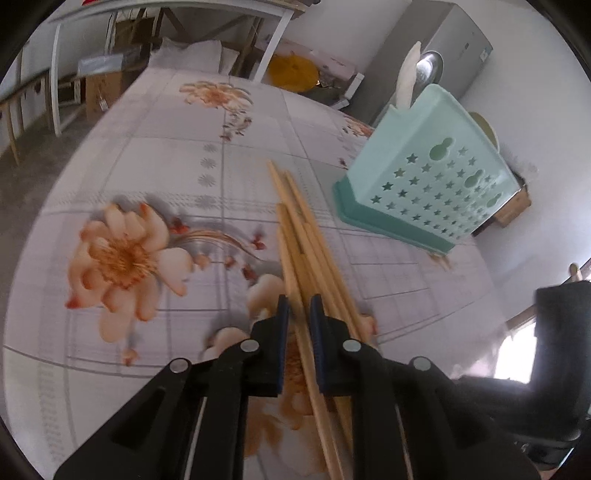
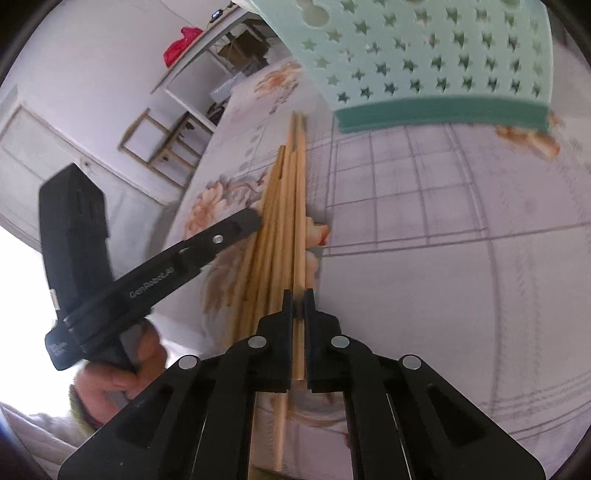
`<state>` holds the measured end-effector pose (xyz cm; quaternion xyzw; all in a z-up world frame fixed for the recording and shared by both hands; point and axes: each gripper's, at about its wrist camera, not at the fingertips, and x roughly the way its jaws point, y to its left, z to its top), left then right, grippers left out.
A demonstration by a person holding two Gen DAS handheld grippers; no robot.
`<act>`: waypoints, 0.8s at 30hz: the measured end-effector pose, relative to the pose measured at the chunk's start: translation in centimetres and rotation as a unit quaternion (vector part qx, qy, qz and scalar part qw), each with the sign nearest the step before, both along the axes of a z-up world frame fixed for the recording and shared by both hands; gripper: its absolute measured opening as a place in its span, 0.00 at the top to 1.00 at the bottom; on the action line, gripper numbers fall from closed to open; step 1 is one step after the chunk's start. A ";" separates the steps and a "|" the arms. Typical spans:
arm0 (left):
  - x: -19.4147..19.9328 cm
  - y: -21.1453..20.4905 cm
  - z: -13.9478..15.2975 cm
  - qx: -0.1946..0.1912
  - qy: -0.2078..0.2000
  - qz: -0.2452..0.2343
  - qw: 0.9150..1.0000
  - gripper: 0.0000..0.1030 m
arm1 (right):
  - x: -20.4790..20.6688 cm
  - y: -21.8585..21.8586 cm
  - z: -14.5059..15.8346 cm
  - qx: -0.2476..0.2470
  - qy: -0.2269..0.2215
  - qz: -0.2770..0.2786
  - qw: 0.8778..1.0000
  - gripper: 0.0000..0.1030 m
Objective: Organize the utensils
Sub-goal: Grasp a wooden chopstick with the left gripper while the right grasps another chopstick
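Several wooden chopsticks (image 1: 301,236) form a bundle over the floral tablecloth (image 1: 147,155). My left gripper (image 1: 300,306) is shut on the bundle near its lower part. My right gripper (image 2: 298,295) is shut on one chopstick (image 2: 300,229) of the same bundle, a little further down its length. The left gripper's fingers (image 2: 236,229) show in the right wrist view, pressing the bundle from the left. A mint green utensil holder (image 1: 428,173) with star cut-outs stands on the table beyond the chopstick tips; it also shows in the right wrist view (image 2: 424,55). A white spoon (image 1: 408,79) sticks out of it.
The table edge runs along the left in the left wrist view, with floor below it. A white shelf frame (image 1: 166,22) and boxes stand beyond the far edge. A yellow round object (image 1: 291,72) lies behind the table. The right gripper's body (image 1: 554,332) is at the right.
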<state>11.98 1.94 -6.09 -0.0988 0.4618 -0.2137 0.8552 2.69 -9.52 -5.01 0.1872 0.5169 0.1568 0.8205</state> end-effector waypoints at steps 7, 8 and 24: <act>-1.8 0.7 0.4 0.053 -0.013 -0.015 0.998 0.88 | -1.4 -3.0 0.5 -0.025 -0.001 -0.039 0.999 0.96; -2.1 0.5 0.5 0.058 -0.014 -0.022 0.998 0.88 | -1.7 -3.4 0.5 -0.026 0.000 -0.042 0.999 0.96; -1.7 0.5 0.5 0.114 -0.034 -0.011 0.993 0.88 | -5.4 -3.9 1.7 -0.071 -0.006 -0.020 0.997 0.85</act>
